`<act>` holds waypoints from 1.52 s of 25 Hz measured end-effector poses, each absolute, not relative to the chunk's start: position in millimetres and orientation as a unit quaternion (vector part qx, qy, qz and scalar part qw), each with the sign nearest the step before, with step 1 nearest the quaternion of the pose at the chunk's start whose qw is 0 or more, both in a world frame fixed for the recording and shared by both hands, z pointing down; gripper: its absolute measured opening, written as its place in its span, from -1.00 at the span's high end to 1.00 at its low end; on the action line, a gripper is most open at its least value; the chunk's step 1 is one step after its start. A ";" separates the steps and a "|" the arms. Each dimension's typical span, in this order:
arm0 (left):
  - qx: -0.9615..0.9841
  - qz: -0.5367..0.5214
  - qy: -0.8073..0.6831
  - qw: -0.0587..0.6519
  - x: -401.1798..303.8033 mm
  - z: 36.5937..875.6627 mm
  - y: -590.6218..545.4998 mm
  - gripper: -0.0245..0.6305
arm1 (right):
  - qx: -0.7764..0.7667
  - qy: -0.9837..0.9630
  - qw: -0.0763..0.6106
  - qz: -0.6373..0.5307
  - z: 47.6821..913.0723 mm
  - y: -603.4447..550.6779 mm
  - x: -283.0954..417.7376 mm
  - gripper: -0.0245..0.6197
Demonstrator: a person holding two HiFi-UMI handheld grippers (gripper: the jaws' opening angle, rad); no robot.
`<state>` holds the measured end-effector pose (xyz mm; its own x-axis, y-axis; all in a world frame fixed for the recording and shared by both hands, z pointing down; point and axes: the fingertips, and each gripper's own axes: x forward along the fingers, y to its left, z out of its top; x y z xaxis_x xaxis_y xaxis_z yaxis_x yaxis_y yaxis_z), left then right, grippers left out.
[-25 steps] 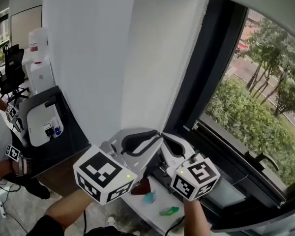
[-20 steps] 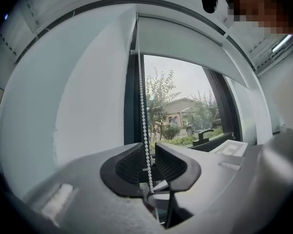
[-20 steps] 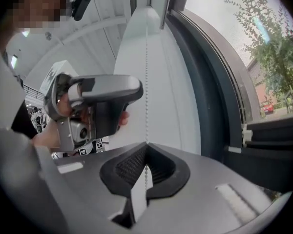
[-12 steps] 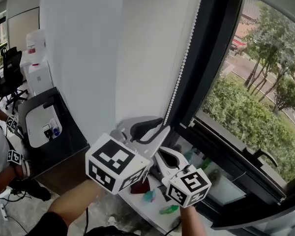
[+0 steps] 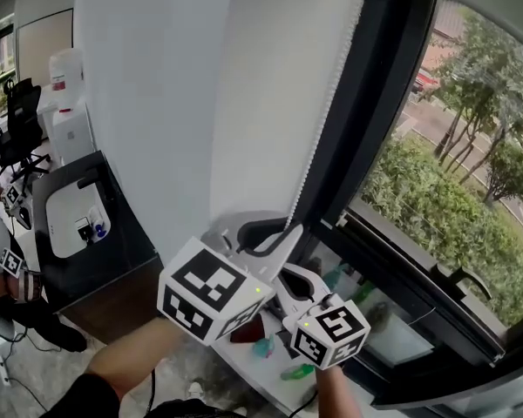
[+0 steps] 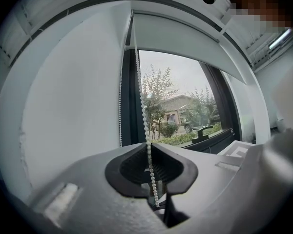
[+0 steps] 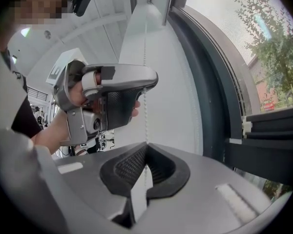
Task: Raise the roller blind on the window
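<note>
**Desk:** What are the grippers on?

**Photographer:** The left gripper (image 6: 149, 143) has just been closing its jaws. Their tips now pinch the white bead chain (image 6: 142, 96), which runs down between the dark pads. The right gripper (image 7: 145, 144) is clenched on the same chain lower down. Seen from there, the left gripper sits just above it on the strand, with the person's left hand (image 7: 76, 95) wrapped round its handle.

**Desk:** And the blind itself?

**Photographer:** The roller blind (image 6: 185, 40) covers only the top part of the window (image 6: 178, 113). Its bottom edge hangs high and the glass below it is bare. The chain drops along the window's left side, next to the dark frame (image 5: 366, 146) and the white wall (image 5: 148, 103).

**Desk:** What else is in shot?

**Photographer:** A black window handle (image 5: 460, 279) lies low on the frame. Outside are trees (image 5: 479, 85) and a green hedge (image 5: 427, 207). Directly under the grippers, a small green thing (image 5: 299, 374) and a teal one (image 5: 263, 348) lie on what looks like a white ledge (image 5: 242, 357), though both are too small to identify. To the left of the wall stands a dark desk (image 5: 122, 233) with a white device (image 5: 70, 220) on it. Beyond that are a black office chair (image 5: 19, 129) and a white cabinet (image 5: 68, 111).
</note>
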<state>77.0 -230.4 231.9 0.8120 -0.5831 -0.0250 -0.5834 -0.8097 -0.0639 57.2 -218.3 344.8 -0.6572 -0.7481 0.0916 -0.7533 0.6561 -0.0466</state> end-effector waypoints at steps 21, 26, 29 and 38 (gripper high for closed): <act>-0.951 0.013 0.309 0.021 65.4 228.5 -234.5 0.89 | 0.400 -0.914 0.048 0.048 357.6 -217.3 55.4 0.89; -0.950 0.026 0.310 0.023 59.9 229.9 -228.0 0.89 | 0.376 -0.919 -0.059 0.099 322.9 -204.3 93.7 0.85; -0.950 0.018 0.311 0.018 59.5 242.3 -225.4 0.89 | 0.364 -0.912 -0.153 0.112 263.7 -204.0 119.1 0.84; -0.952 -0.056 0.300 -0.019 72.9 321.4 -219.1 0.89 | 0.366 -0.924 -0.107 -0.009 173.3 -211.5 68.3 0.67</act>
<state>72.9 -219.1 321.4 0.8138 -0.5692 0.1173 -0.5735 -0.8192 0.0034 68.3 -211.5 173.3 -0.7094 -0.6744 -0.2048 -0.6781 0.7323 -0.0624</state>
